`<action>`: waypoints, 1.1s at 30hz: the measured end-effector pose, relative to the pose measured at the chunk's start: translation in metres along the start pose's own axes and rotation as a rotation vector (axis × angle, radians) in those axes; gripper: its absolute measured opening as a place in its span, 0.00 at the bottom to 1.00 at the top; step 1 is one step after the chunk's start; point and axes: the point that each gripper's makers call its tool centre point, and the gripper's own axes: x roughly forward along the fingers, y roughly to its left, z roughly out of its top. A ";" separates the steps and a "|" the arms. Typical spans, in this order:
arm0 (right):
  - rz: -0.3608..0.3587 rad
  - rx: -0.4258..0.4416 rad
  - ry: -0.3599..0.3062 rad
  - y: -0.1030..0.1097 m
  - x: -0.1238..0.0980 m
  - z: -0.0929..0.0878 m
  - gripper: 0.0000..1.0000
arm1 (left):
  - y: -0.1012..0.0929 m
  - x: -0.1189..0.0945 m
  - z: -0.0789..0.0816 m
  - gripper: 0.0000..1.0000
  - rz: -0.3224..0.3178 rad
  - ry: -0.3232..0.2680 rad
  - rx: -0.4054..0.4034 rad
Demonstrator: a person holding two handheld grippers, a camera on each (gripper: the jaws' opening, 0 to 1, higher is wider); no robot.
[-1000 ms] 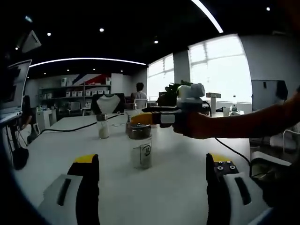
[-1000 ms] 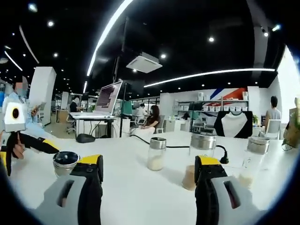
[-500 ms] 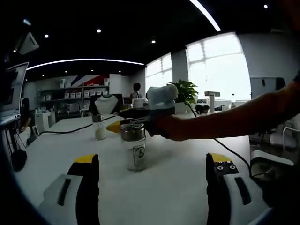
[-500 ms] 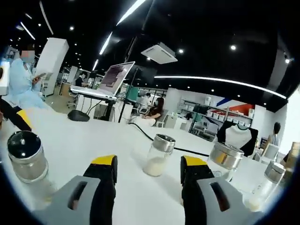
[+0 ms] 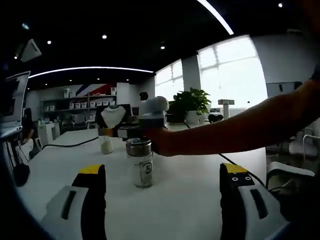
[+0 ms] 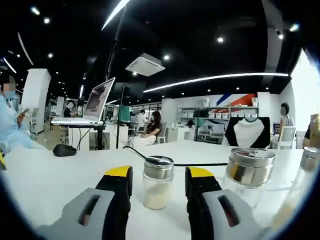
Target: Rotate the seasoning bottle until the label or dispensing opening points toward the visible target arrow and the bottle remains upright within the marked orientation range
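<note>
Two grippers in play, several shakers on white table (image 5: 190, 200). Right gripper (image 6: 158, 176): yellow-tipped jaws narrowed round small seasoning bottle (image 6: 158, 182), one jaw each side of glass body, thin gap still showing both sides as far as can be judged; contact not confirmed, so can't tell if pinching yet. Bottle upright, long axis vertical, steel perforated cap above jaw tips, pale powder low in body. Dead ahead of right gripper, between jaws — the relation the twist turns on: squeeze, then roll about vertical axis w/o tipping.

Left gripper (image 5: 162, 172): jaws spread wide, nothing between. Ahead of it, well apart, larger labelled bottle (image 5: 141, 162) upright mid-table, label facing camera. Behind that, person's hand and forearm (image 5: 235, 132) reach in from right, carrying right gripper toward far small shaker (image 5: 106, 144) near table's far-left side. Right gripper clearly nearer its bottle; left idle.

In right gripper view, bigger steel-capped shaker (image 6: 249, 175) just right of jaws, another shaker (image 6: 307, 167) cut off at right edge. Black cable (image 6: 200, 164) runs behind on table.

Hard to make out: no target arrow or marked range seen on table; no label visible on gripped-side bottle; cap hole pattern too small to read direction. Bottle base hidden behind jaws.
</note>
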 end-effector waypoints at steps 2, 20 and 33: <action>0.007 -0.004 -0.004 0.001 0.004 0.000 0.38 | 0.000 0.000 0.000 1.00 0.000 0.001 0.000; -0.008 -0.046 0.037 -0.001 0.037 -0.009 0.32 | 0.001 0.005 -0.013 1.00 0.001 0.029 -0.009; 0.055 -0.056 0.011 0.014 -0.002 0.015 0.28 | 0.003 0.004 -0.013 1.00 0.002 0.022 -0.017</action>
